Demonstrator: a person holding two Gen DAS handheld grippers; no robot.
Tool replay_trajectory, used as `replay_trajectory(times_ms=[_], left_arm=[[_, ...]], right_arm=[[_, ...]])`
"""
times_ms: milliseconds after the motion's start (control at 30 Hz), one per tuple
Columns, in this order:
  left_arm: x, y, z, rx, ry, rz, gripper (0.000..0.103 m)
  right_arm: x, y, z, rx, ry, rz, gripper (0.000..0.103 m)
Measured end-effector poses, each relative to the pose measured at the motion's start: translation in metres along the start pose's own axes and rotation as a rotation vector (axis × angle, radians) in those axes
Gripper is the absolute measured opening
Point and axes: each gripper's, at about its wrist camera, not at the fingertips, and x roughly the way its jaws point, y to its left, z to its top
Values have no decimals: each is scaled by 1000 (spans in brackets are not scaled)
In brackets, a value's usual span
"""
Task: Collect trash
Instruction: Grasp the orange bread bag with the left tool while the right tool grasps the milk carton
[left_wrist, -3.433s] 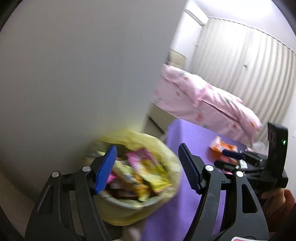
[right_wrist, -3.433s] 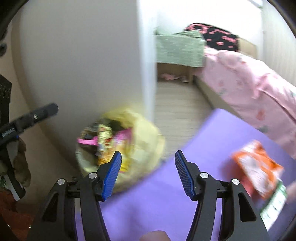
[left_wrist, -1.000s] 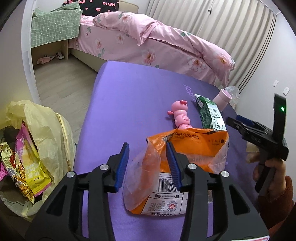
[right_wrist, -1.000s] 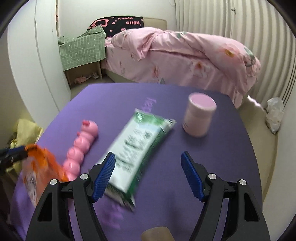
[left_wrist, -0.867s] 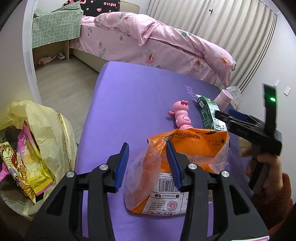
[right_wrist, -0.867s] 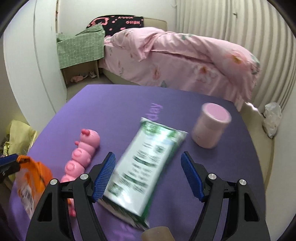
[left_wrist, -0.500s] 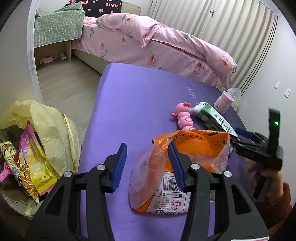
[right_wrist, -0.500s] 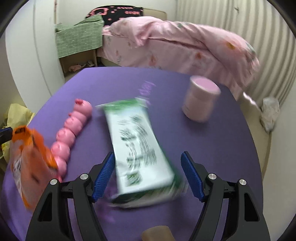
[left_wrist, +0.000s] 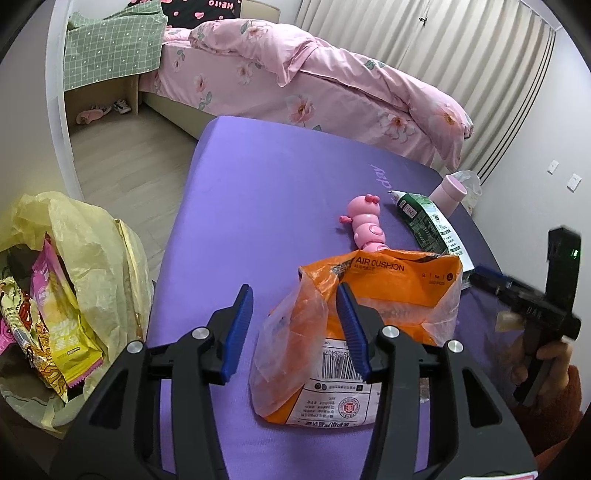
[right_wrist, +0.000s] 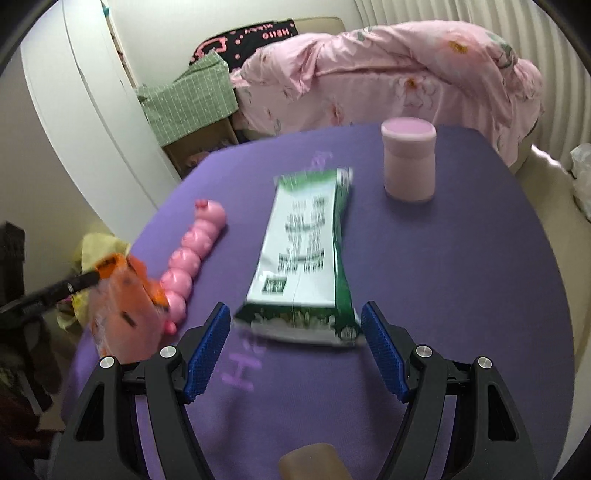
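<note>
The orange plastic bag (left_wrist: 373, 332), crumpled, printed with "AIR CUSHION" and carrying a barcode label, lies on the purple surface (left_wrist: 266, 192) near its front edge. The left gripper (left_wrist: 295, 325) hovers over the bag's left end with its blue fingers (left_wrist: 236, 328) partly apart; the right-hand finger is in front of the bag's clear flap and the left-hand finger stands clear of it, so nothing is clamped. Just behind the bag lies a pink caterpillar toy (left_wrist: 365, 225), and beside that a green and white packet (right_wrist: 306, 254) lies flat, blurred in the right wrist view. The right gripper (right_wrist: 295, 347) is over the packet's near end with its fingers (right_wrist: 384, 354) wide apart, one on each side of the packet and neither touching it. A pink lidded cup (right_wrist: 408, 162) stands upright beyond the packet. Off the surface's left side, a yellow trash bag (left_wrist: 74, 258) sits open on the floor, filled with snack wrappers (left_wrist: 55, 325). A bed (left_wrist: 295, 81) with pink floral bedding stands behind the surface, before pale curtains (left_wrist: 443, 51).
</note>
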Motion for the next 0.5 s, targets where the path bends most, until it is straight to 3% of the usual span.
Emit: replay_trajectory(times_ms=[100,167,300,367,500], left_arm=[[1,-4,2,10,0,4,44],[0,-7,2,16,-6,3,45],[-5,-9,1,40,-16,1,45],[-7,-8,-1,49,-17,-6,45],[-8,-3,-2,51,-20,-36,45]], right_arm=[[4,9,29,-40,-26,-39,69],[23,10,48,-33,16,-45,69],[65,10,73,-41,80,-135,69],[83,9,80,-54,120,-169,63],[77,8,79,-54,109,-137,57]])
